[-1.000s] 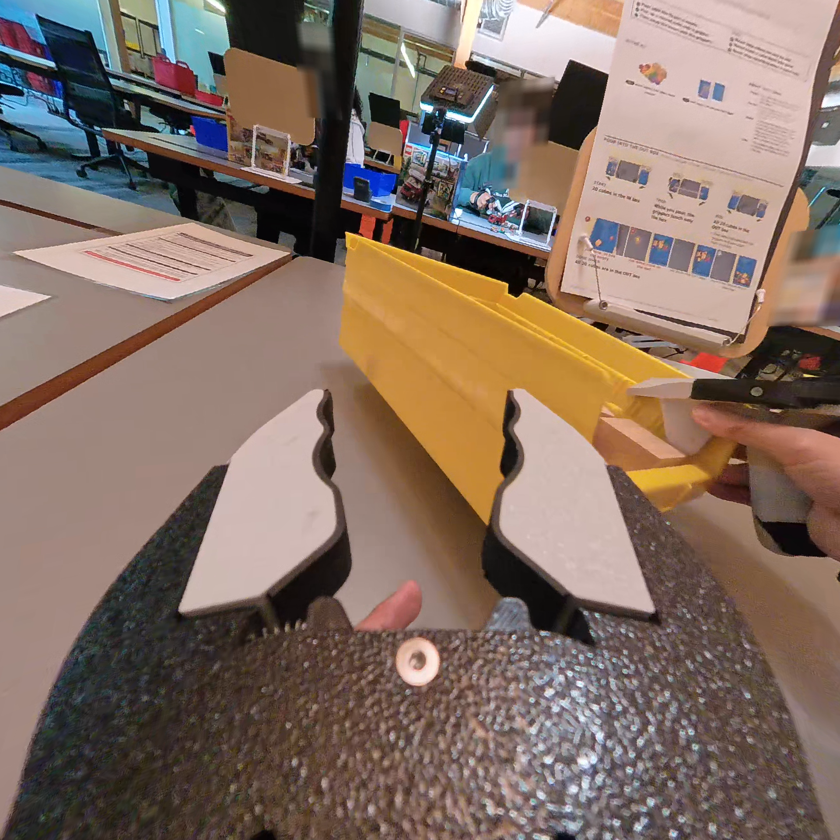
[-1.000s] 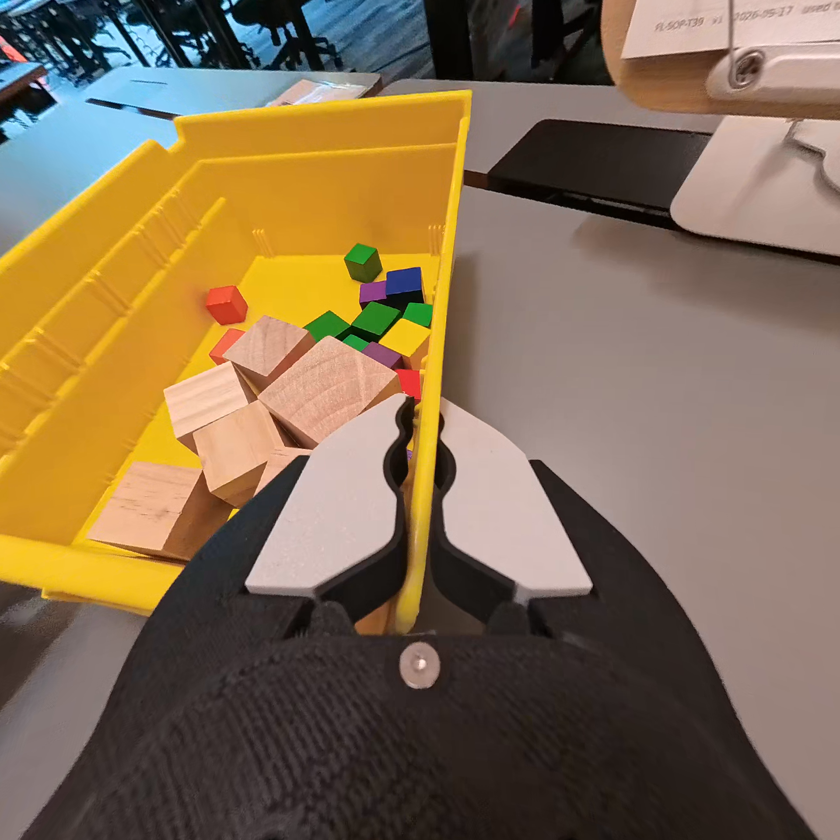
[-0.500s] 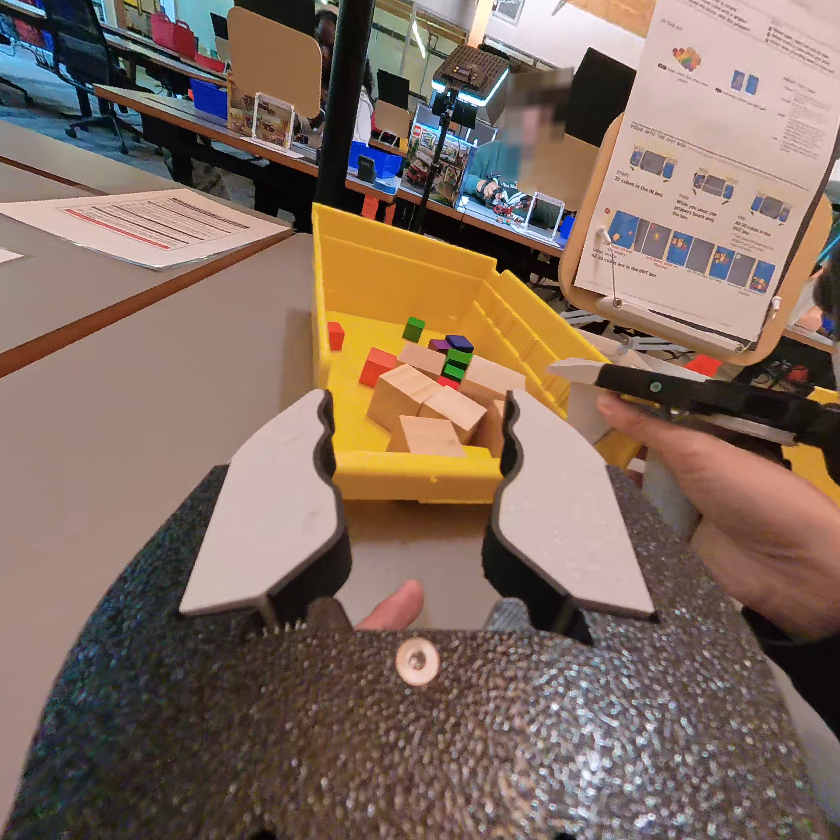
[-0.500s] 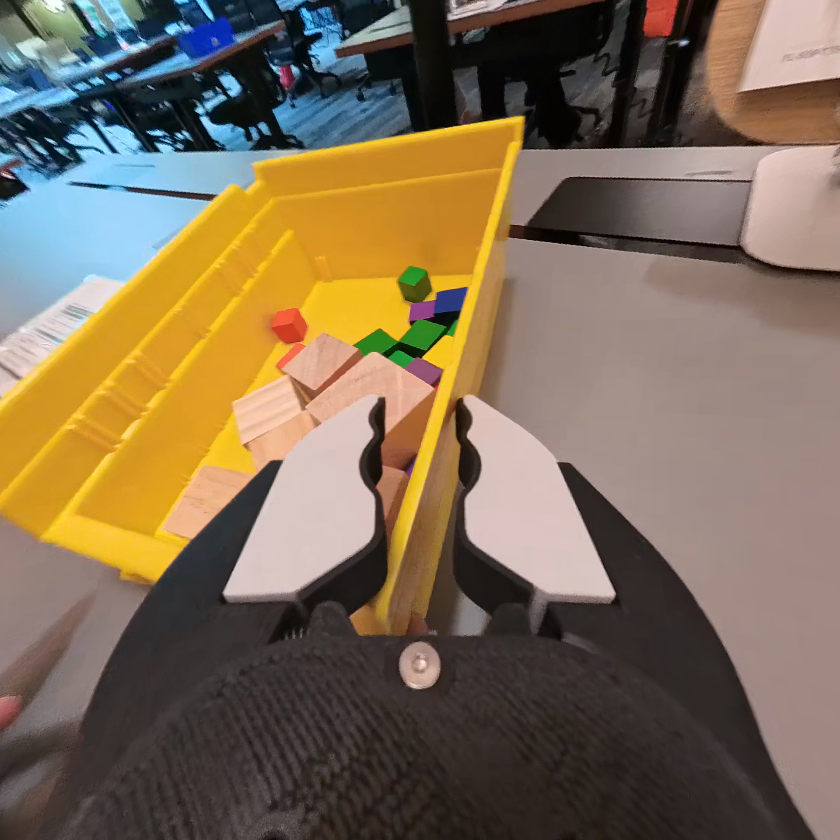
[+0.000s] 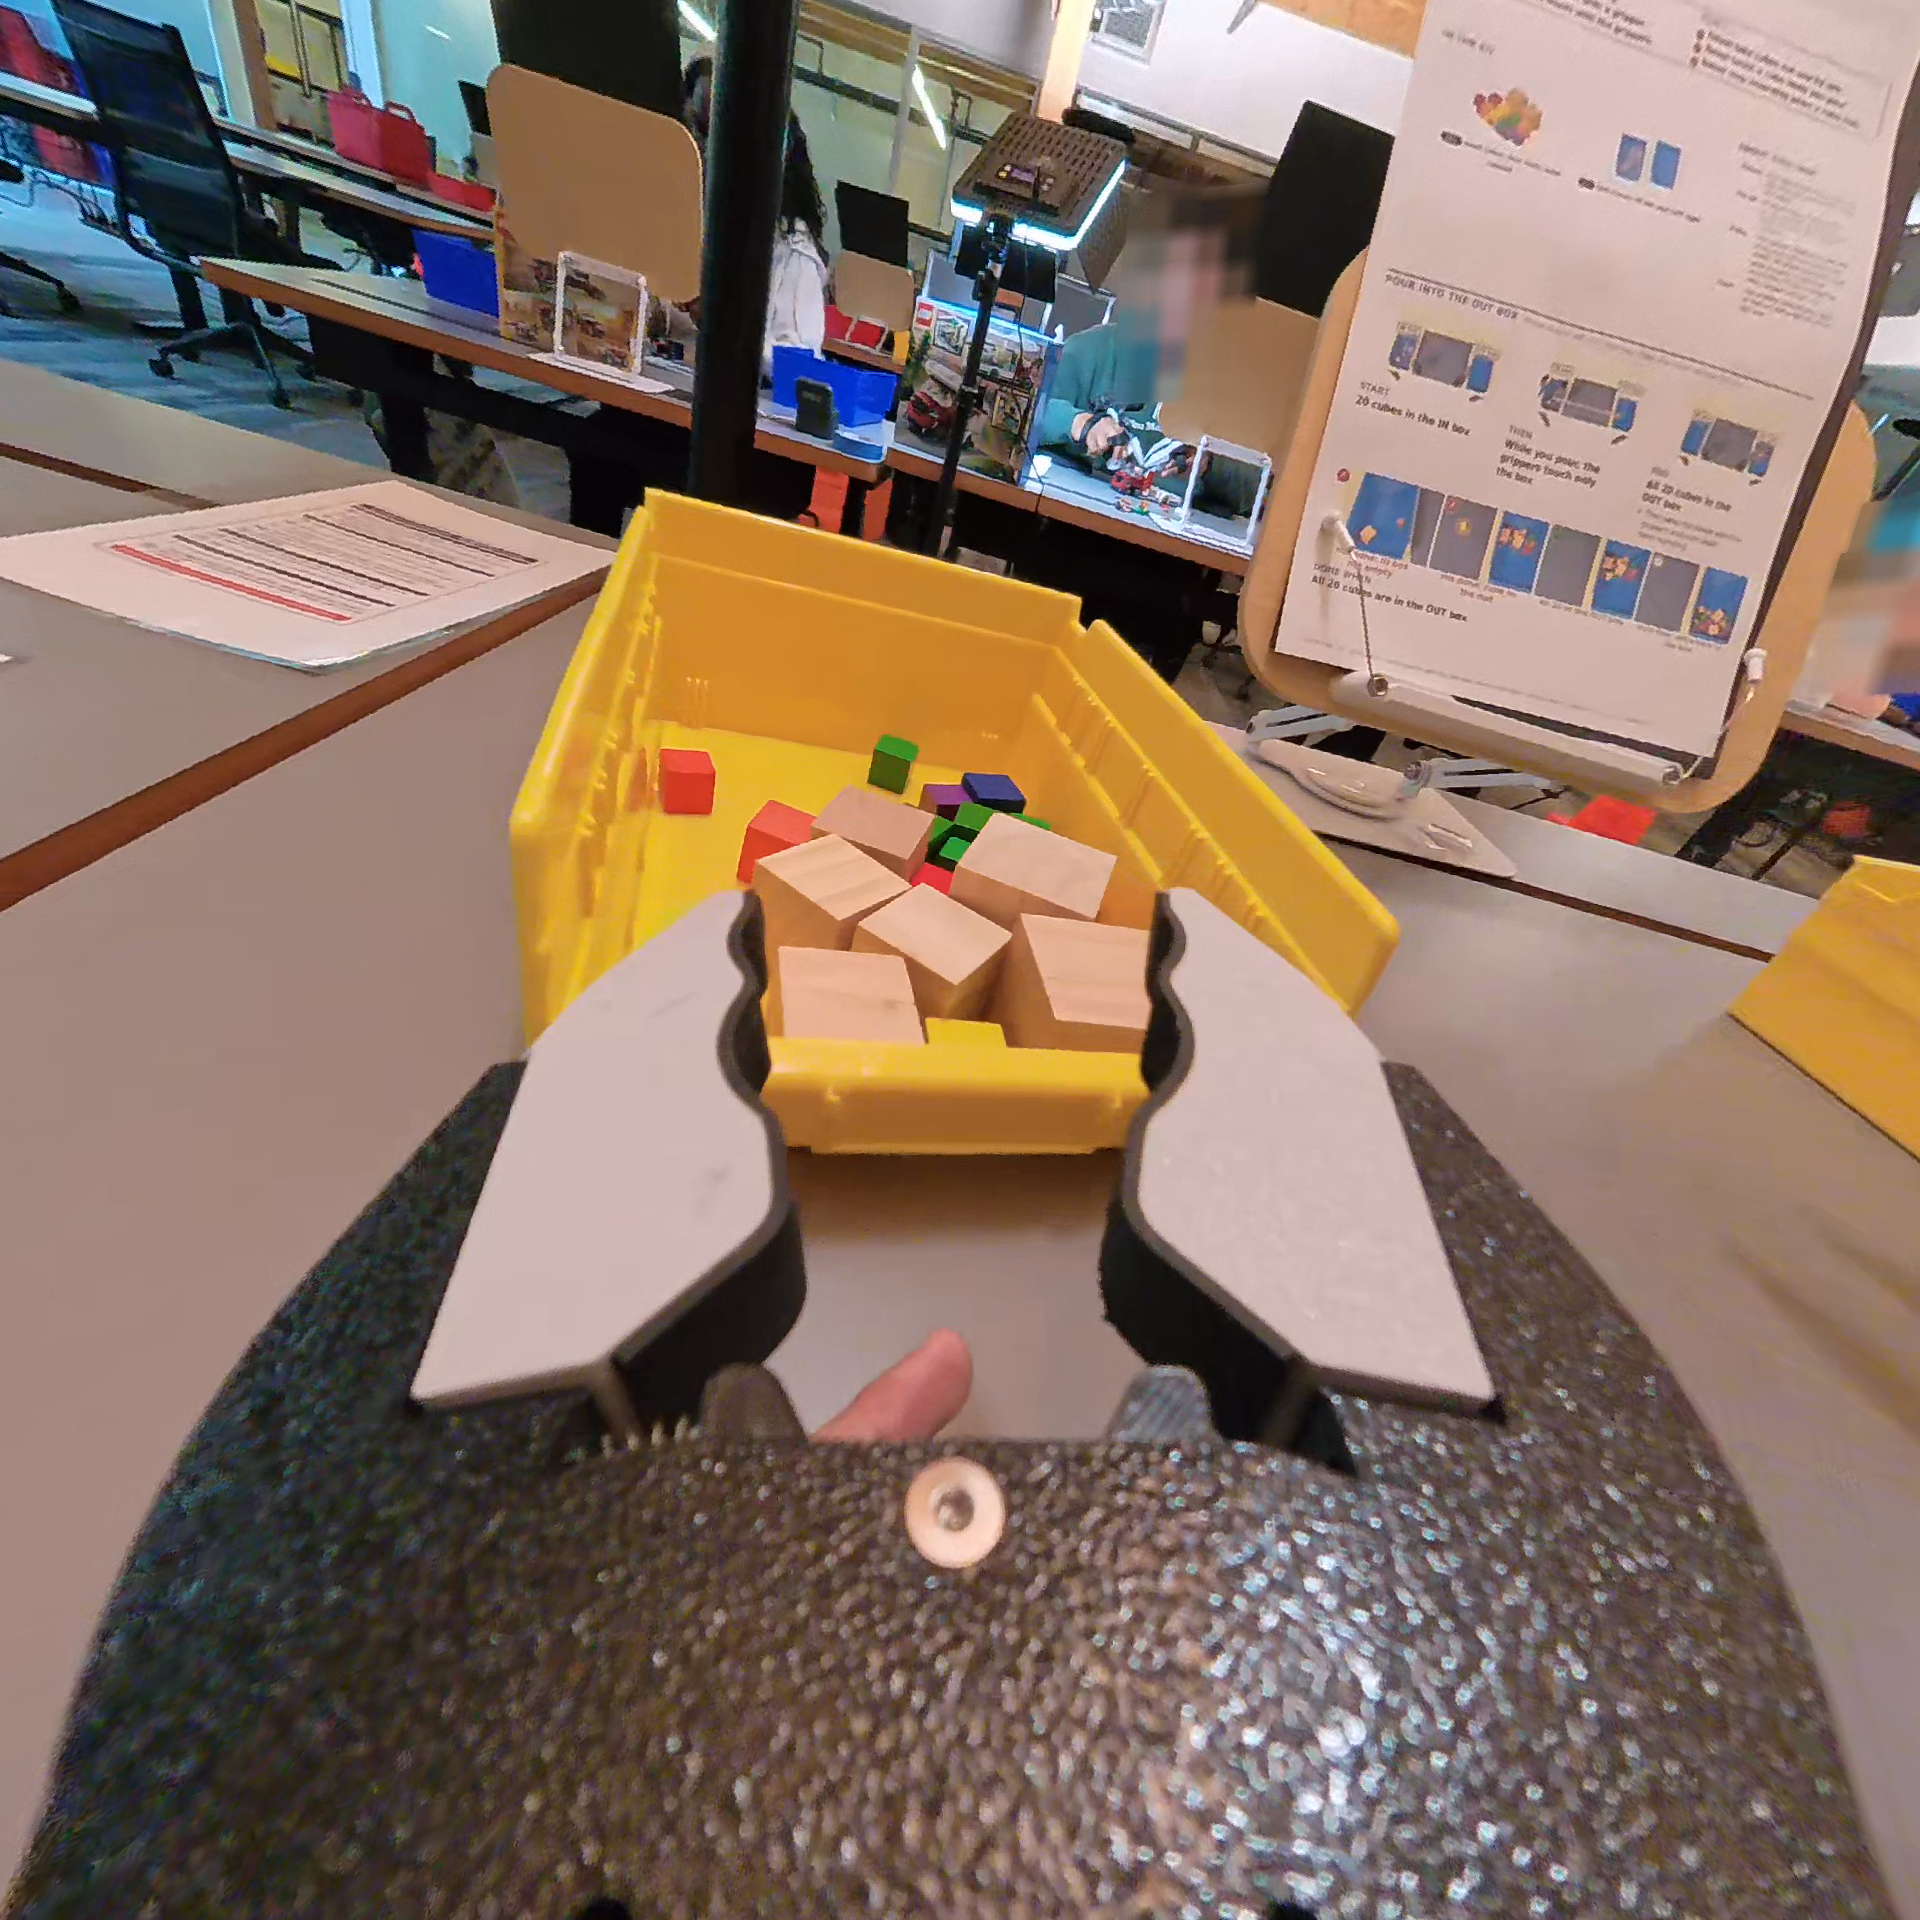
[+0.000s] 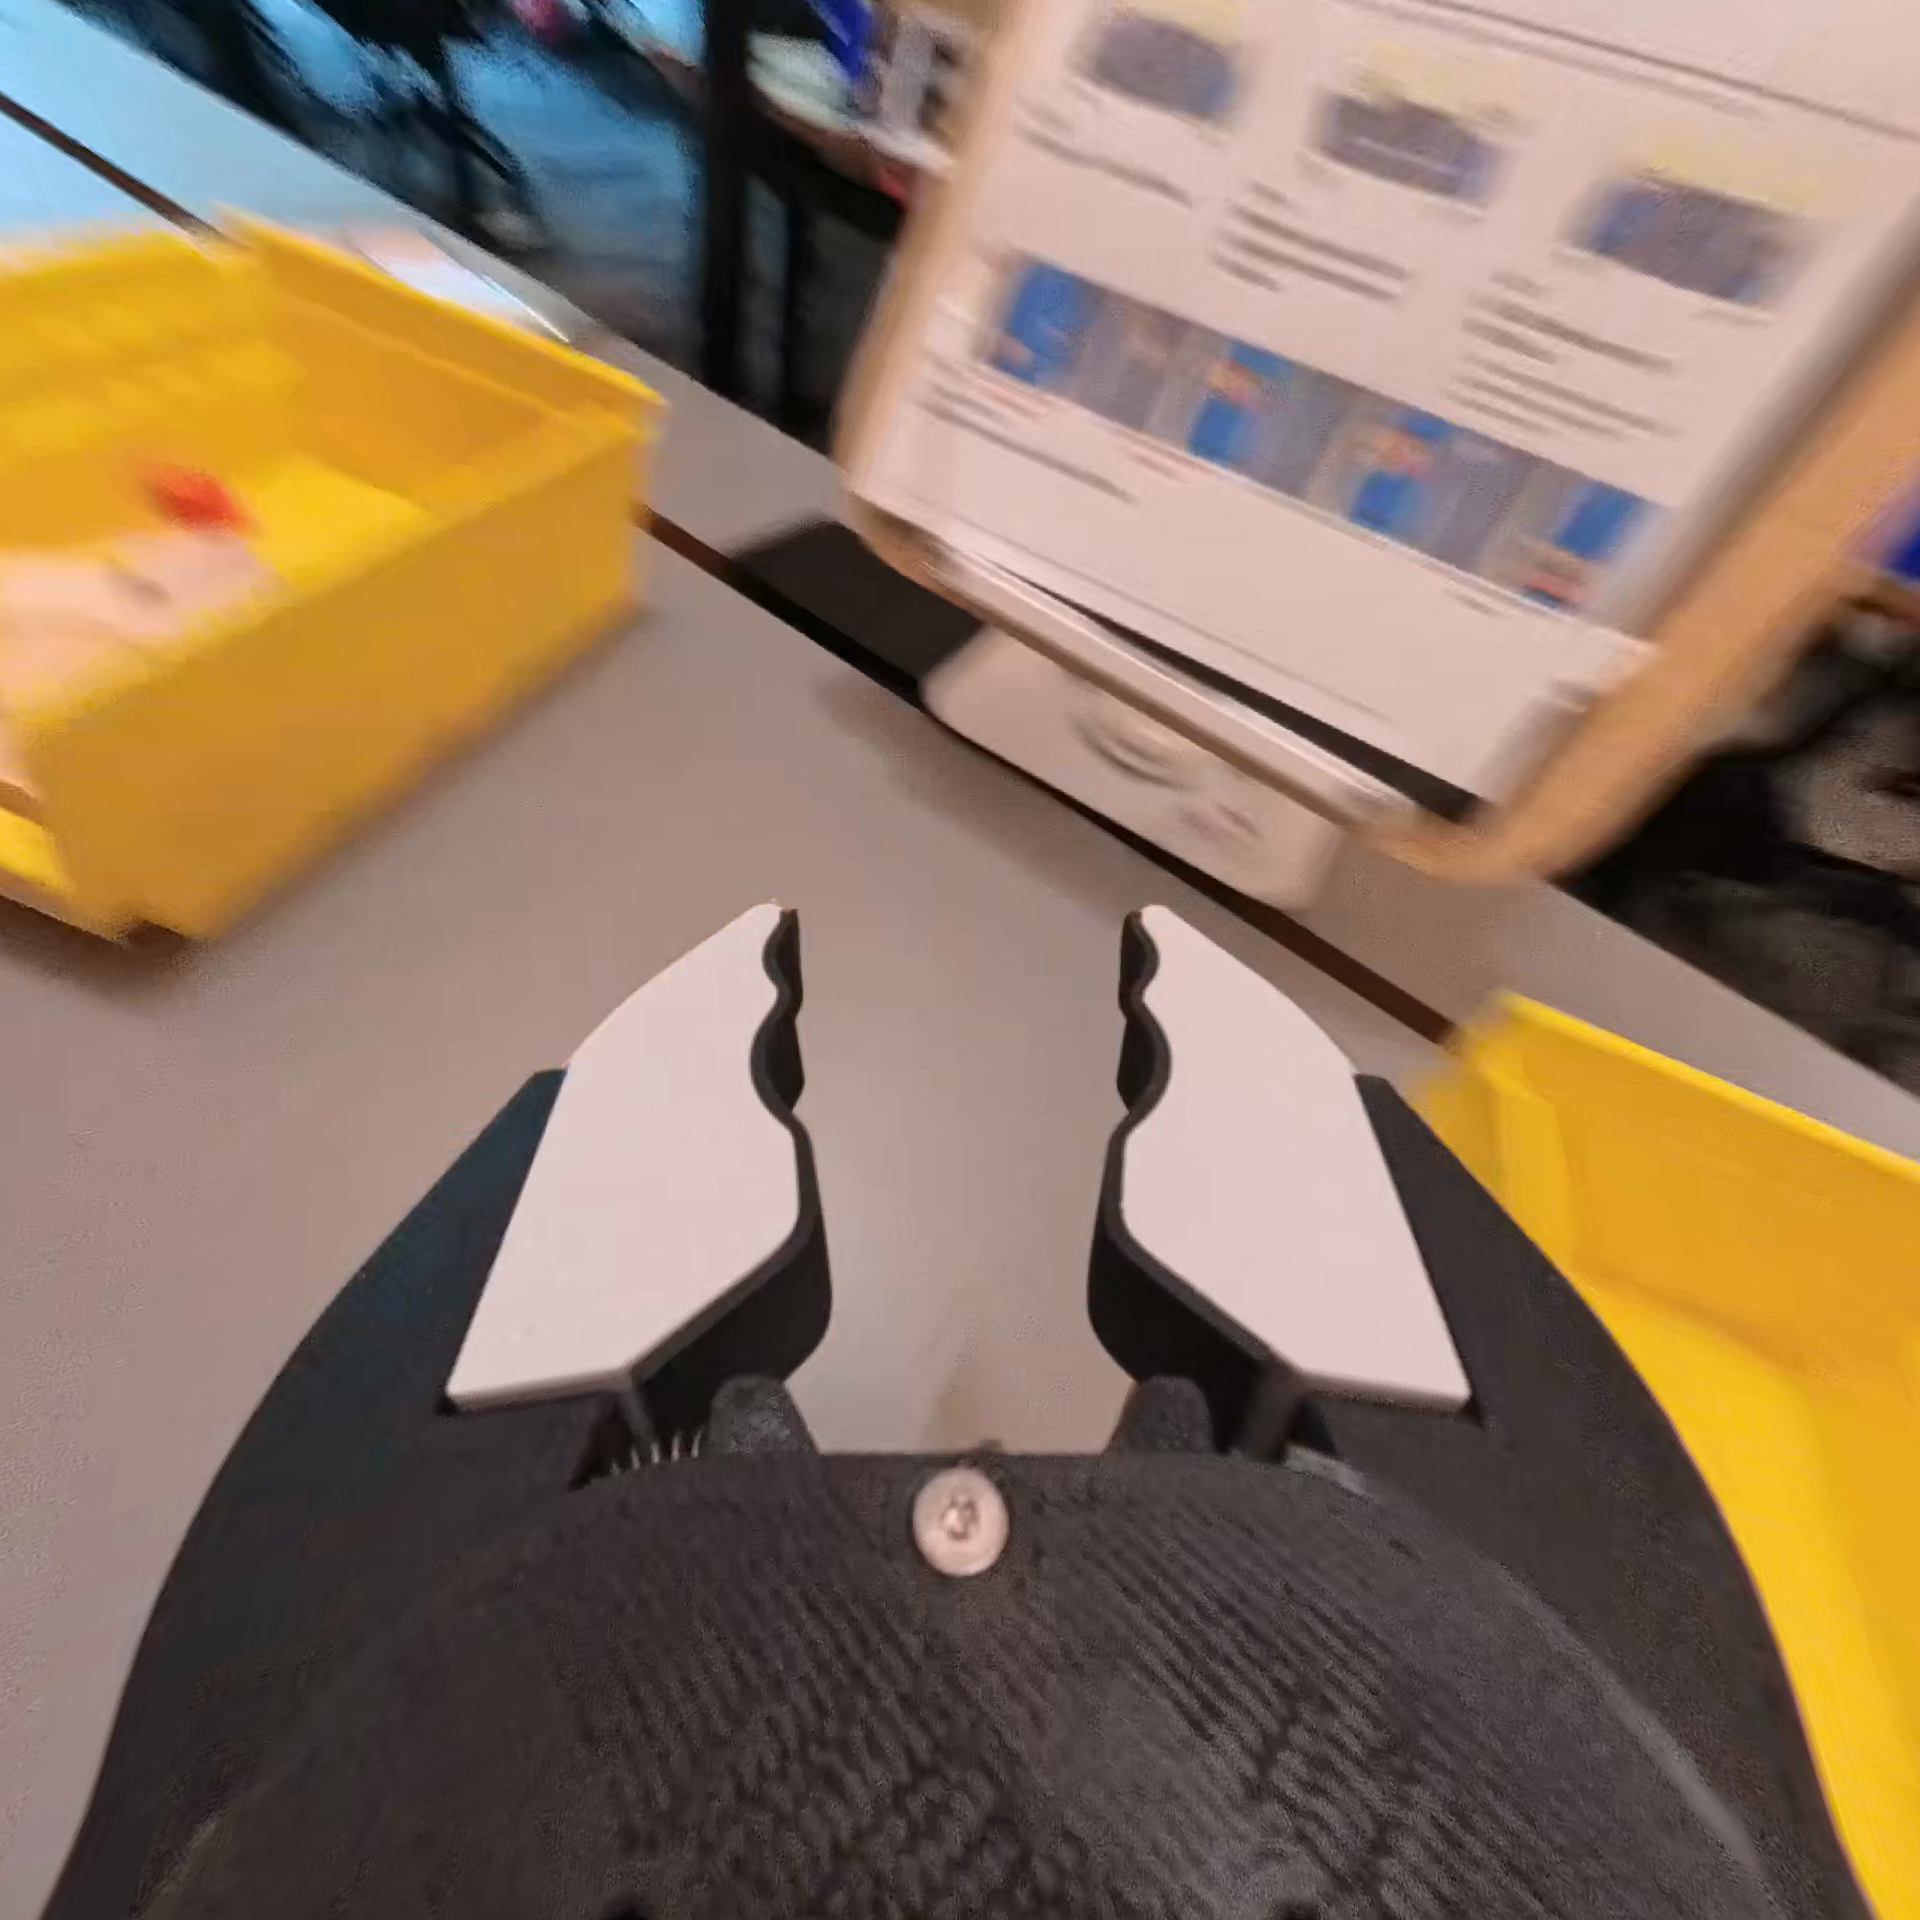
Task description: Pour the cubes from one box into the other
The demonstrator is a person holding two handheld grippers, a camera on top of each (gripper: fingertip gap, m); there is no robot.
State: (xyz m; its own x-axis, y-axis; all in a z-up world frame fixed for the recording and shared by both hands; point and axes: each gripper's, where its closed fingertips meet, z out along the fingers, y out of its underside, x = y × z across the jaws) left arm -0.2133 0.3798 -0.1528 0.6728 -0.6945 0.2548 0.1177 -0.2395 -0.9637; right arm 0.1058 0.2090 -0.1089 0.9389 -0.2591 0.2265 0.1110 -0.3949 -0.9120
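A yellow box stands flat on the grey table, holding several large plain wooden cubes and small coloured cubes. My left gripper is open and empty, just in front of the box's low front lip. A second yellow box shows at the right edge. In the blurred right wrist view, my right gripper is open and empty over bare table, with the filled box to its left and the second box to its right.
An instruction sheet on a wooden stand with a white base stands behind the boxes; it also shows in the right wrist view. A printed paper lies on the table at far left. People work at desks behind.
My right gripper has opened, let go of the filled box's side wall and swung away to the right. The box has gone from tilted to flat on the table. My left gripper stays open.
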